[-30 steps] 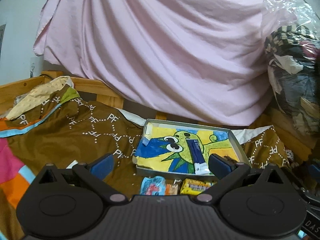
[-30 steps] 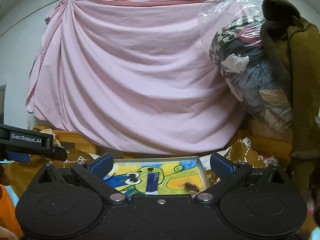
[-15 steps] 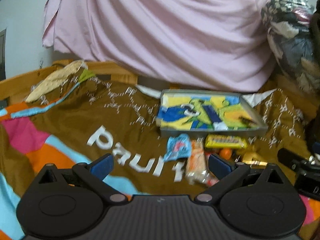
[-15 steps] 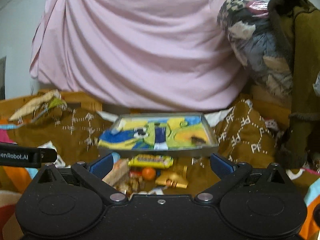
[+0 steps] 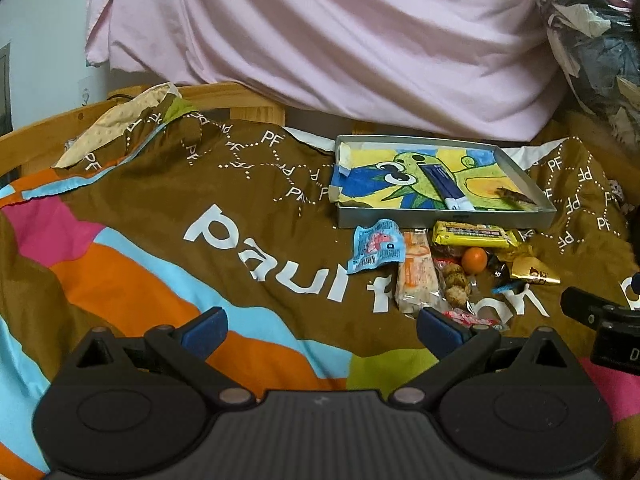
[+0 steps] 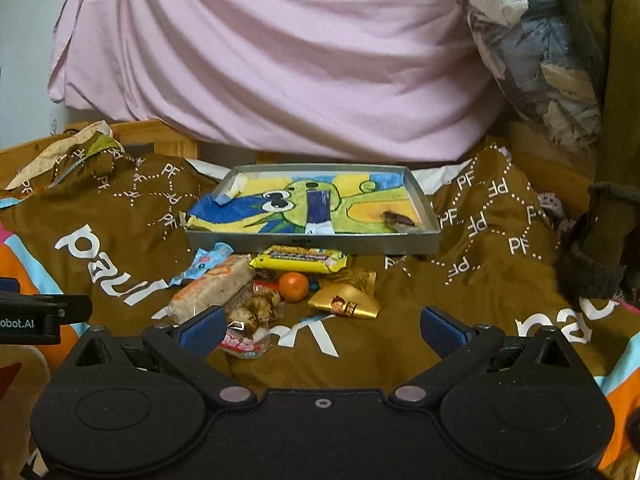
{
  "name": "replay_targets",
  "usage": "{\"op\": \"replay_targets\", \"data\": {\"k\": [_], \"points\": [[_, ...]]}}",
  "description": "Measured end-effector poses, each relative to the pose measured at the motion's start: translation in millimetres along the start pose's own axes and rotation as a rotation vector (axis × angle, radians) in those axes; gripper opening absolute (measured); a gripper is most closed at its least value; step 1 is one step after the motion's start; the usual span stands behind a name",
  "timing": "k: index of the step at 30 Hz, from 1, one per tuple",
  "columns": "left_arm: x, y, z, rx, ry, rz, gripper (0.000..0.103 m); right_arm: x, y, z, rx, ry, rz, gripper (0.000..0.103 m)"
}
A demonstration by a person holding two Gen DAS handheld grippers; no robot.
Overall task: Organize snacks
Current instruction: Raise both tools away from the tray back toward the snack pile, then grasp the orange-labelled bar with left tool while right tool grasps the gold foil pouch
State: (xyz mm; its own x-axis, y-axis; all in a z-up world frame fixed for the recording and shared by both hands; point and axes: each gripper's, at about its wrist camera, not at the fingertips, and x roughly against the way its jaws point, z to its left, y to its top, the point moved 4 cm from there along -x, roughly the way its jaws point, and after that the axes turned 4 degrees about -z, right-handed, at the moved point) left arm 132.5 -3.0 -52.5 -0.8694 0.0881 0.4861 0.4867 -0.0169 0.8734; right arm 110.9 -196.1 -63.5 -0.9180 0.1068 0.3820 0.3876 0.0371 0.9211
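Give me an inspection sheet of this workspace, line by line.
Surface: brown patterned blanket over a bed, rumpled.
Job's things: grey tray lined with a cartoon drawing, holding a blue packet and a small dark piece. In front of it lie a yellow bar, an orange ball, a gold wrapper, a long clear packet and a light blue packet.
Clutter: nothing seen.
Grippers: left gripper and right gripper both hover empty, jaws wide.
Cables: nothing seen.
Surroundings: pink sheet, bagged clothes.
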Motion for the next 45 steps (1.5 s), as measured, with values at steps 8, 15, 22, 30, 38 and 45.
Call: {"op": "replay_targets", "data": {"k": [8, 15, 22, 30, 38, 45], "points": [[-12.2, 6.4, -5.7, -0.037, -0.002, 0.015, 0.102, -11.7, -0.6, -5.7, -0.035, 0.008, 0.060, 0.102], [-27.1, 11.8, -15.5, -0.053, -0.016, 0.031, 0.102, -22.2, 5.7, -16.2, -0.062, 0.005, 0.086, 0.102], [-41.6, 20.2, -32.9, -0.084, -0.038, 0.030, 0.102, -35.3, 20.6, -27.7, -0.051, 0.011, 0.077, 0.102], [-61.2, 31.0, -49.8, -0.114, -0.053, 0.022, 0.102, -67.3, 42.1, -50.6, -0.042, 0.037, 0.071, 0.102], [-82.1, 39.5, -60.2, -0.143, -0.038, 0.025, 0.102, -103.4, 49.6, -67.1, -0.021, 0.050, 0.039, 0.102], [-104.5, 42.5, -64.8, -0.160, -0.029, 0.043, 0.102, -127.4, 44.6, -60.1, 0.012, 0.098, 0.057, 0.102]]}}
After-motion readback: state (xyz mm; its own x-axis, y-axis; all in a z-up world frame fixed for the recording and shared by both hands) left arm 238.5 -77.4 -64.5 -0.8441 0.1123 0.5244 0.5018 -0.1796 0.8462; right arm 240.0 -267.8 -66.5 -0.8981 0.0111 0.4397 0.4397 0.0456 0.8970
